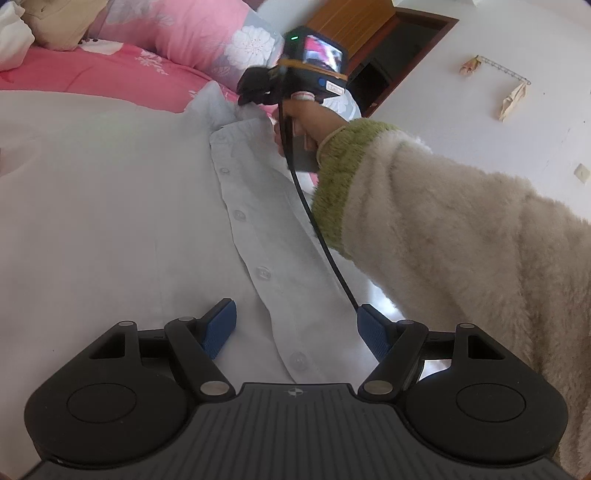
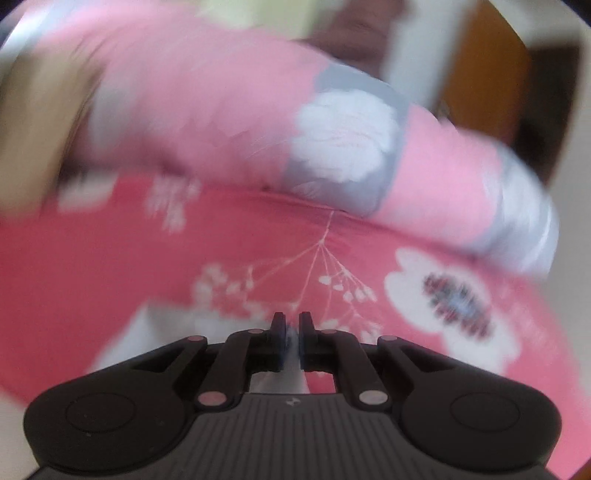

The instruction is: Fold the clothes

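A white button-up shirt point(image 1: 110, 203) lies spread on the bed, its button placket point(image 1: 262, 273) running up the middle. My left gripper point(image 1: 295, 310) hovers open just over the lower placket, with the blue pads point(image 1: 221, 328) apart on either side of it. At the far end, my right gripper point(image 1: 245, 99) pinches the shirt collar point(image 1: 221, 107), which is lifted into a peak. In the blurred right wrist view, the right gripper point(image 2: 291, 325) is shut on a thin fold of white cloth point(image 2: 293, 369).
A pink flowered pillow point(image 1: 184, 33) and pink bedsheet point(image 1: 92, 70) lie beyond the collar. A person's fuzzy cream sleeve point(image 1: 443, 229) and a black cable point(image 1: 314, 221) cross the shirt's right side. A dark doorway point(image 1: 406, 48) is behind.
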Tool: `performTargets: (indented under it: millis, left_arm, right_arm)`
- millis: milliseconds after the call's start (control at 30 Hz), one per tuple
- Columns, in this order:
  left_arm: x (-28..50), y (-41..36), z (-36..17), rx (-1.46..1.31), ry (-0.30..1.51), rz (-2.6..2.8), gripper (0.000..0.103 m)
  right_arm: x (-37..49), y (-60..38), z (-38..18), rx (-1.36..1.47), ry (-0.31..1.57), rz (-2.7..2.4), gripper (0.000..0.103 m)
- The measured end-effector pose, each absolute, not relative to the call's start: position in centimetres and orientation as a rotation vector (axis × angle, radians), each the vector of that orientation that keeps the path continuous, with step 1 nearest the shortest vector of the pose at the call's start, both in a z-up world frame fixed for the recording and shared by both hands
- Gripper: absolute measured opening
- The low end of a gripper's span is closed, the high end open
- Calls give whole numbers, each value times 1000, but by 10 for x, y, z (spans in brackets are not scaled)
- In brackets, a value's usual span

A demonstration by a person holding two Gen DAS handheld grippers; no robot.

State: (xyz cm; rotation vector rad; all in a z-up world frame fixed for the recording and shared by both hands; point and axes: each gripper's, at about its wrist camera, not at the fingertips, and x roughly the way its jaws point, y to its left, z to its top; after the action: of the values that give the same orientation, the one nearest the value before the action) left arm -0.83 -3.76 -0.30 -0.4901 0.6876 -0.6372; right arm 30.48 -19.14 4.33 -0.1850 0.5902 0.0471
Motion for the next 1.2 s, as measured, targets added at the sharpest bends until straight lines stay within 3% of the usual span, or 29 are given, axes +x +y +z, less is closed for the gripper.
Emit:
performTargets:
  millis: [67,100,133,200,400,700,1200]
  left_arm:
    - [-9,-37,-3,-492,688,-638,73]
    - [-9,-37,-3,-493,688,-638,73]
    - [-10,-37,-4,-494,688,-638,73]
    - [-9,-38,-3,-494,688,-638,73]
    - [-8,-38,-2,-499,692,-637,73]
    - [-6,-38,-1,-498,691,-638,73]
    - [-4,-37,-2,-498,692,-641,73]
  right_arm:
    - [308,-206,51,-44,586,42,10]
    - [307,-213,55,21,579,38,20]
    - [306,-221,59,80,567,32,38]
    - [295,-233,69,141,509,10,53]
    - [265,-256,94,162,525,25,52]
    - [241,-188,74,-268,651,132,44]
    - [280,-197,34,-221,808,-72,46]
